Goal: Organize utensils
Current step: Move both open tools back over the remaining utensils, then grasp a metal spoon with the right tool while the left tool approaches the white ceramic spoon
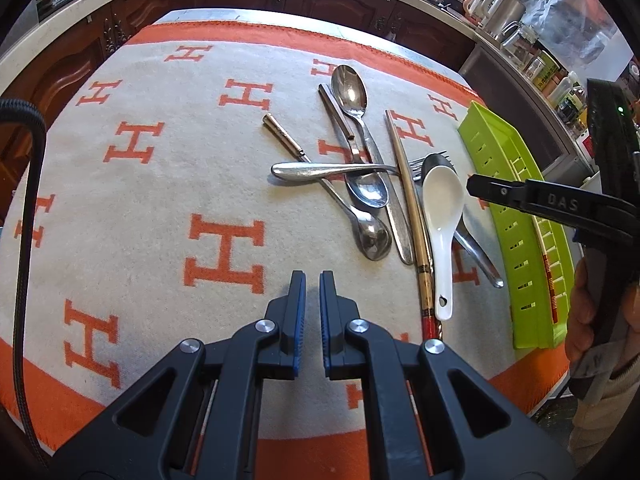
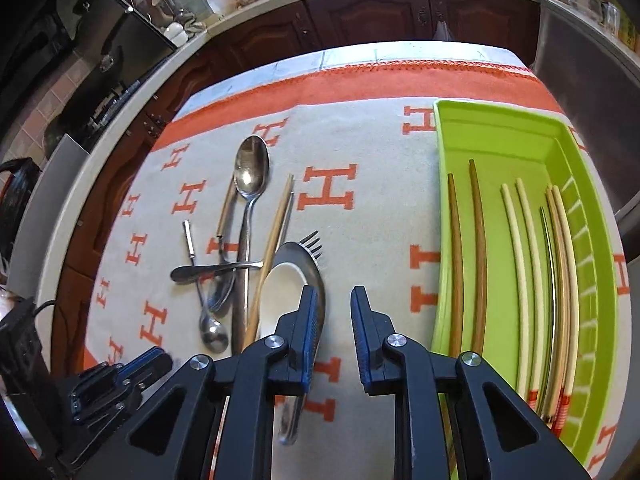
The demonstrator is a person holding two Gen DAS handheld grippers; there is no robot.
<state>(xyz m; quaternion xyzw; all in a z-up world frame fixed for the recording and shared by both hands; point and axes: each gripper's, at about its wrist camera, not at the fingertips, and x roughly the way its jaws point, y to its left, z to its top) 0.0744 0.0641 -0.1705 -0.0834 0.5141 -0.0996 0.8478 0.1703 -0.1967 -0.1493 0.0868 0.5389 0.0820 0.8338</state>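
Left gripper: the left gripper [image 1: 312,280], black with blue ribbed pads, hangs nearest over the cloth, its jaws pressed almost together with only a thin slit between and nothing in it.
Right gripper: the right gripper [image 2: 334,296] has its jaws a little apart over bare cloth, nothing between the pads; its left finger covers part of the white spoon's bowl.
Writing on tool: raised letters "DAS" show on the right gripper's arm in the left wrist view; whatever follows is cut off by the frame edge.
Hand: a hand [image 1: 582,320] grips the right tool's handle at the picture's right edge, only partly visible.
Cloth: a beige blanket with orange border [image 1: 120,240] is printed all over with orange "H" letters.
Utensil pile: a white ceramic soup spoon [image 1: 442,216] lies on a dark metal ladle-like spoon [image 2: 312,264], mostly hidden; fork tines [image 2: 314,240] poke out beyond it. Beside them lie a pair of wooden chopsticks [image 1: 412,208], crossed steel spoons, and farthest a large steel tablespoon [image 1: 350,92].
Tray: the lime-green slotted plastic tray [image 2: 500,132] sits right of the pile, holding brown chopsticks [image 2: 466,240] and cream chopsticks [image 2: 524,260]; red-patterned ends show, the print too small to read.
Background: jars and bottles [image 1: 548,72] on the counter carry labels, unreadable.
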